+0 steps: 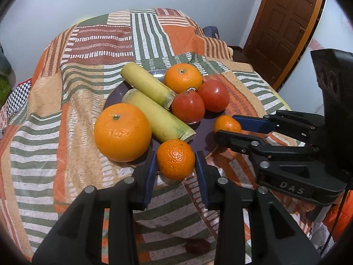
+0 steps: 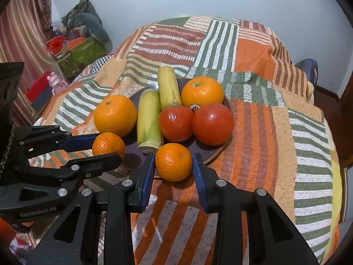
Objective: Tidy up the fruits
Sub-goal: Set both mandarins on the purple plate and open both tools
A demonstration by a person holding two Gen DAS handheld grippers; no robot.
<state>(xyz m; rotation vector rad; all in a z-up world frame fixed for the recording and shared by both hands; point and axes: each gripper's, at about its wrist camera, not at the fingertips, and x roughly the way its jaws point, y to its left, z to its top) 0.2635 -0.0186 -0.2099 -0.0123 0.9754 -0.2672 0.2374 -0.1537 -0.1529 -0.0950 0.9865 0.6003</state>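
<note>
2 small mandarins sit at the near rim of the dark plate (image 1: pixel 114 95), each between the blue pads of a gripper. In the left wrist view, the left gripper (image 1: pixel 175 162) is clenched on the nearer mandarin (image 1: pixel 175 159), which overhangs the plate's near edge. The right gripper (image 1: pixel 227 129) comes in from the right and grasps the second mandarin (image 1: pixel 227 124), its lower finger hiding that fruit's underside; raised letters "DAS" show on its body. Behind them on the plate lie 2 large oranges (image 1: pixel 122 132), 2 yellow-green cut pieces (image 1: pixel 158 116) and 2 tomatoes (image 1: pixel 188 107). A sticker on the far orange (image 1: pixel 183 78) is half hidden by a tomato and cannot be read. A dark small thing (image 1: pixel 197 246) on the patchwork cloth (image 1: pixel 39 154) between the fingers is too blurred to name.

In the right wrist view, the right gripper (image 2: pixel 173 162) pinches its mandarin (image 2: pixel 173 161) at the plate's near edge. The left gripper (image 2: pixel 106 145) enters from the left, holding the other mandarin (image 2: pixel 108 144), partly covered by its near finger; its body reads "GenRobot.AI", faintly.
</note>
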